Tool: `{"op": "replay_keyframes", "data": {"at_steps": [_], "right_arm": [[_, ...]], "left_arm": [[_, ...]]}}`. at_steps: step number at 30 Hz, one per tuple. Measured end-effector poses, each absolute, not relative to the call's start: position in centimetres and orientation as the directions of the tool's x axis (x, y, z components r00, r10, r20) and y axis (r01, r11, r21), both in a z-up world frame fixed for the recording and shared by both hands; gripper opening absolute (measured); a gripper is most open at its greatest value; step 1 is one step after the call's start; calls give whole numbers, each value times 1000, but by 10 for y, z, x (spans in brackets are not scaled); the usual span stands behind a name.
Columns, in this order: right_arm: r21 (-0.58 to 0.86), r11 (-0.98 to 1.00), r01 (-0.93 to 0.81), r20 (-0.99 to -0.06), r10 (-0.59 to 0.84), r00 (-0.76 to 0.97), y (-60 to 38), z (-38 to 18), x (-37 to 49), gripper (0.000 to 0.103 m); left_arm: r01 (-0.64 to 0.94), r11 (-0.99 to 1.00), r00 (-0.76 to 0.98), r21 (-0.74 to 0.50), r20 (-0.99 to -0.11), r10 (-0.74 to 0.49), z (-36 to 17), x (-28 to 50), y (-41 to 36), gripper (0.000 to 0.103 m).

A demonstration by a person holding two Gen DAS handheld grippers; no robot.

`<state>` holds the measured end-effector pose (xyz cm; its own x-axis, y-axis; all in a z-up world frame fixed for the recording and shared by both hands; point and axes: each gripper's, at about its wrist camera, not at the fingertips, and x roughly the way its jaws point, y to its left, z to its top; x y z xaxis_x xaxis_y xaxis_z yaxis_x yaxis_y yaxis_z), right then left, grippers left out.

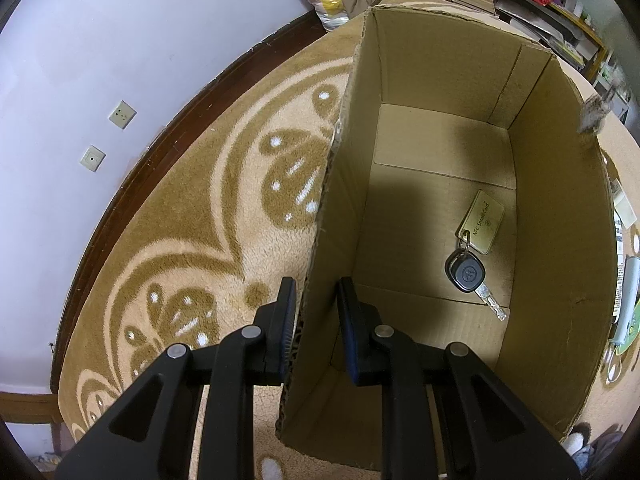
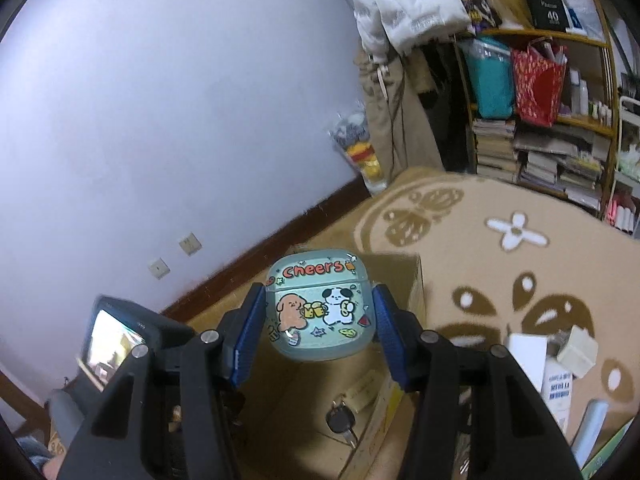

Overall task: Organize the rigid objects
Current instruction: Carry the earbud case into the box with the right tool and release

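Carpeted floor; case (image 2: 320,312) reads "Cheers".

— Status of the cardboard box (image 1: 440,92)?
— Open-topped, upright on the patterned carpet, its left wall pinched between blue pads.

— Contents?
— One car key (image 1: 466,272) with a black head, ringed to a gold tag (image 1: 482,220), lying flat on the floor near the right wall.

— Outstanding item?
— A pale teal earbud case (image 2: 320,308) printed "Cheers", lid closed, held in the air above the box.

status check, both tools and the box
Left tool clamped on box wall. Right tool holding cheers case above box. Keys already inside. Nothing blocking.
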<state>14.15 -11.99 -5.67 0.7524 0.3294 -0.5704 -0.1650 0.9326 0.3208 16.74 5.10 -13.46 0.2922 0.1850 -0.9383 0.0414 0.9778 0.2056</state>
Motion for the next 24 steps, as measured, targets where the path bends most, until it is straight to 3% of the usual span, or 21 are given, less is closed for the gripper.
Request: {"op": "replay_keyframes", "data": {"at_steps": [8,19,24], "right_arm": [[247,957,-154,-651,281,705,-113,-79,143,57],[205,967,-153,-658,252,709,-108,-76,142,59],[140,983,-119,-647,182,741,-115,-64,134,93]], "left_arm": [[45,977,293,208,-938,186,-136,167,50,20],[47,978,291,201,-940,179,-137,166,49,20],[52,978,276,200,-944,179,-140,167,49,19]]}}
